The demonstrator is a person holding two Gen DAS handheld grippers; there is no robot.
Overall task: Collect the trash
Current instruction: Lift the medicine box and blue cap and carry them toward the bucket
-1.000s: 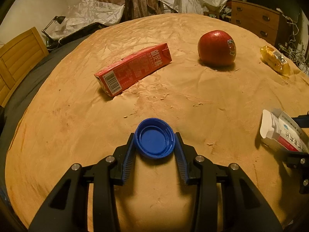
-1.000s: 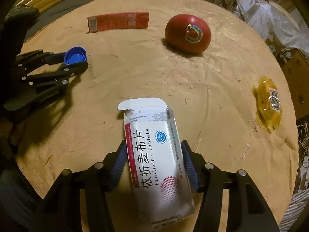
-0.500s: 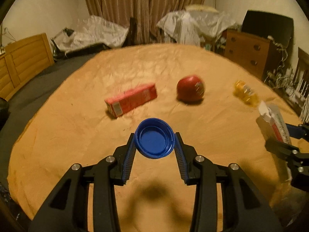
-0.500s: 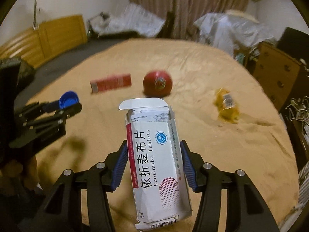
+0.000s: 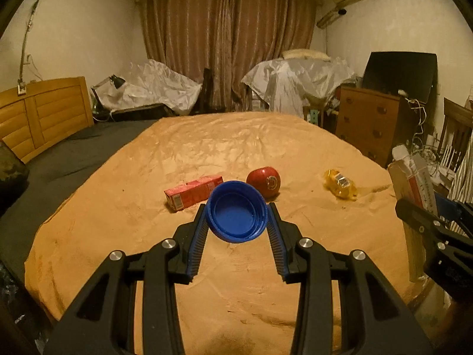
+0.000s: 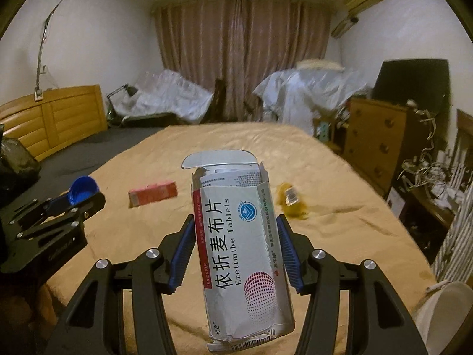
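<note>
orange bedding (image 5: 236, 153) covered the bed. left of the apple (image 5: 263, 181) lay a red carton (image 5: 193, 191), light and stiff, best gripped across its long sides. nearer, the left gripper (image 5: 236, 222) hung level above the bedding, clamped on a blue cap (image 5: 236, 211). right of the apple, past a yellow wrapper (image 5: 340, 184), the right gripper (image 6: 236, 251) squeezed a crushable tablet box (image 6: 239, 254).

bed (image 5: 236, 281) w/ tan cover | on it: red carton (image 5: 192, 193), apple (image 5: 264, 181), yellow wrapper (image 5: 340, 184)
</note>
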